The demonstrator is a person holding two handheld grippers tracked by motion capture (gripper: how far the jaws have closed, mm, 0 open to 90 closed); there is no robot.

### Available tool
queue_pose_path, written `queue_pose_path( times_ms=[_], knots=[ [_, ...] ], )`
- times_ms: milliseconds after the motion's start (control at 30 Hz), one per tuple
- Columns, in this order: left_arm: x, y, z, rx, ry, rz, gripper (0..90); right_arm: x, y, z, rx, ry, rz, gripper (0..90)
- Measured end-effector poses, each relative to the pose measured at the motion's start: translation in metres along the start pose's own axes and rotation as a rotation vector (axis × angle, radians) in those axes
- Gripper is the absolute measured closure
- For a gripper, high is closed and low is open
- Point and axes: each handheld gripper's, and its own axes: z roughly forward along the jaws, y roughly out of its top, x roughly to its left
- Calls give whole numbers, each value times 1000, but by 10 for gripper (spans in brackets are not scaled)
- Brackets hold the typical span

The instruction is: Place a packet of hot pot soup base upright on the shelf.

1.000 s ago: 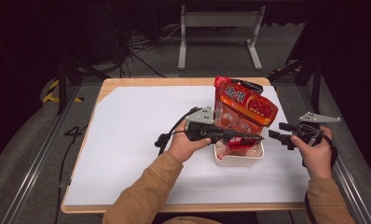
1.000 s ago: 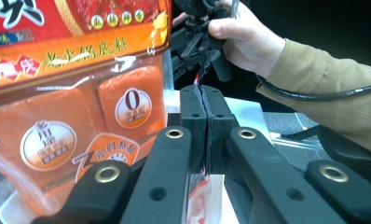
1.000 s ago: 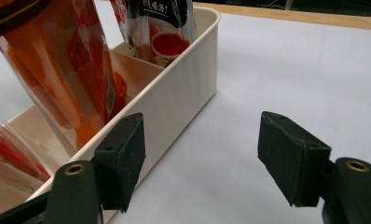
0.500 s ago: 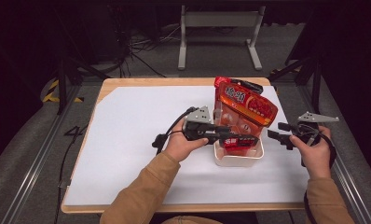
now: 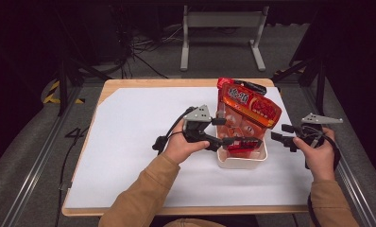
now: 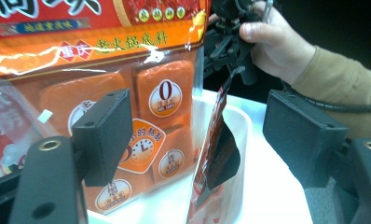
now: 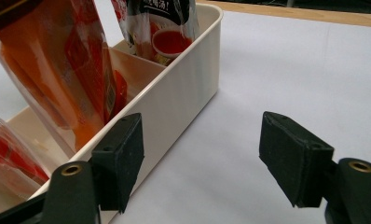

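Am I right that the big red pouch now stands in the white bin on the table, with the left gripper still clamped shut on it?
Not quite. The left gripper has just been opening: the left gripper view shows its pads apart, off the big red pouch, which stands in the white bin.

A large orange-red seasoning pouch [image 5: 245,118] stands upright in a cream plastic bin [image 5: 243,161] at the right half of the table, leaning a little toward the far side. Its clear front shows orange wrapped blocks [image 6: 167,93] with round labels beneath a red banner of Chinese print. A slim dark red sachet [image 6: 216,158] stands on edge in the bin just beside it. Another sachet with a sauce-bowl picture [image 7: 162,28] sits in the bin's far compartment.
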Motion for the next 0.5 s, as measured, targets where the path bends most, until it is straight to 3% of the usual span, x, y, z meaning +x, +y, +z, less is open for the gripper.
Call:
queue_pose_path(
  times_ms=[500],
  knots=[
    [3,3,-59,-4,123,5,206,1,2,1,-5,-3,-12,285]
  ],
)
